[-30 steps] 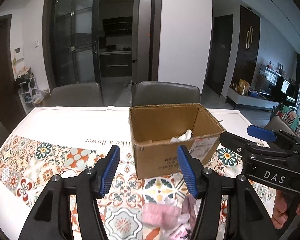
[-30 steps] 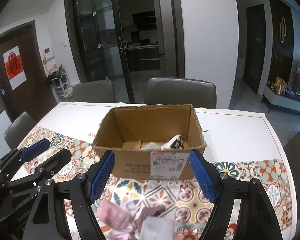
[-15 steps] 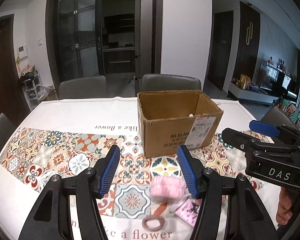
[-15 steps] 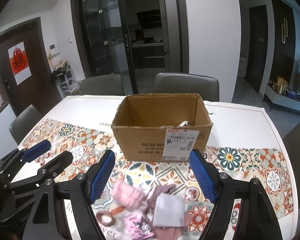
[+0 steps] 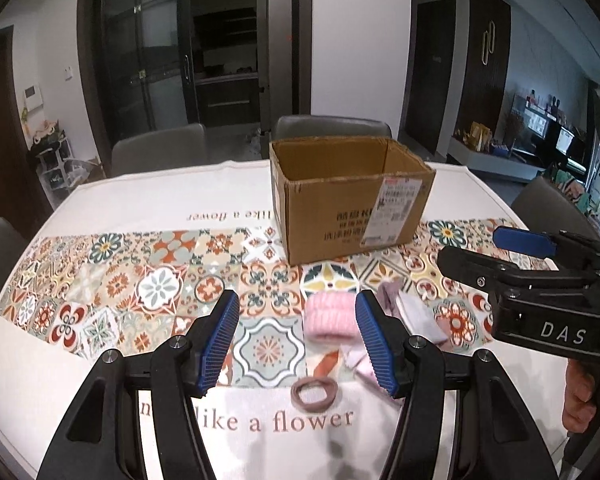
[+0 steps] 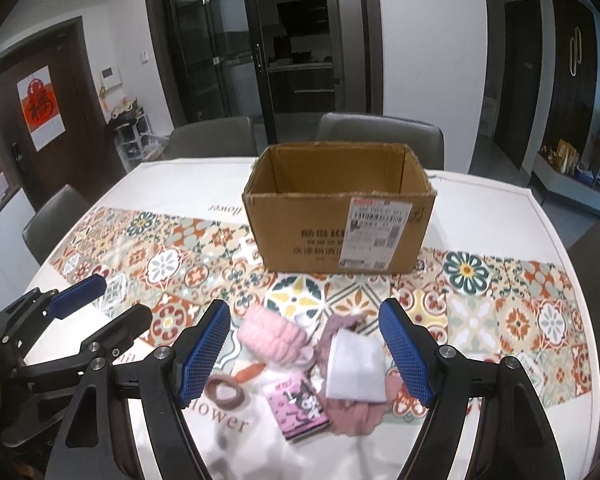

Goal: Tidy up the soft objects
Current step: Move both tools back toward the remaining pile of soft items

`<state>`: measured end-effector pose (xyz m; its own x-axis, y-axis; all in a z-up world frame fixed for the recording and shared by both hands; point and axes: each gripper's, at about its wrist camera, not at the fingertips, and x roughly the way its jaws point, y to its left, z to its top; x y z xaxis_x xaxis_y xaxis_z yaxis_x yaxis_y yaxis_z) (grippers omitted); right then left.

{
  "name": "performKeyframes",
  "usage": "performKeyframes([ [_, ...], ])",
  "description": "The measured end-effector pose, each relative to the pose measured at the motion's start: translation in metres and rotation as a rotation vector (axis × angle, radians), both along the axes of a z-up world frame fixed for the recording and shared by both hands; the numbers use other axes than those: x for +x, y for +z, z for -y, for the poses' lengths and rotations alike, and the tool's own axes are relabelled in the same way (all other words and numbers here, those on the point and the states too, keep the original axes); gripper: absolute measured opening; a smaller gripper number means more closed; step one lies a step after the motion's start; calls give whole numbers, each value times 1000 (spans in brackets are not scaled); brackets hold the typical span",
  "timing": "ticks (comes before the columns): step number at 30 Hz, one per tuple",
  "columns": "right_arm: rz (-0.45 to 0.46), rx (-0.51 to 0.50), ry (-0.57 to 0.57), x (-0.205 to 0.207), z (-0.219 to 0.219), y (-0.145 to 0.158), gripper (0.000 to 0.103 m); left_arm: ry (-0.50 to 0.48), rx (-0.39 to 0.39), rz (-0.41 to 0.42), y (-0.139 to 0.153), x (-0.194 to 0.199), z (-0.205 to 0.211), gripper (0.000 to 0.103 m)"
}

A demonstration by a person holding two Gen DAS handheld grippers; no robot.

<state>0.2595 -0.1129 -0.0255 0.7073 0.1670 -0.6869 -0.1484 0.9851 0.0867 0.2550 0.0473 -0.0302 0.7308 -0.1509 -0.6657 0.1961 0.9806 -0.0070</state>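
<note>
An open cardboard box [image 5: 352,204] [image 6: 340,216] stands mid-table; its inside is hidden from here. In front of it lies a small pile: a fluffy pink roll [image 5: 332,317] [image 6: 270,334], a white folded cloth [image 6: 354,366] on mauve and pink fabric [image 6: 352,416], a pink cartoon packet [image 6: 296,404] and a brown hair tie [image 5: 314,393] [image 6: 224,392]. My left gripper [image 5: 296,344] is open and empty, just short of the pile. My right gripper [image 6: 306,354] is open and empty above the pile. Each gripper shows in the other's view.
The table [image 5: 112,204] has a white cloth with a patterned tile band and printed words. Grey chairs [image 6: 380,136] stand along the far side and at both ends. Dark glass doors are behind.
Both grippers have pulled back from the box toward the near table edge. The box now looks smaller, and the whole pile has come into view.
</note>
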Motion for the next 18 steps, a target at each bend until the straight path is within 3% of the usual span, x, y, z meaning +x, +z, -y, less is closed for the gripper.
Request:
performKeyframes([
  [18, -188, -14, 19, -20, -15, -57, 78, -78, -5, -189, -60, -20, -5, 60],
])
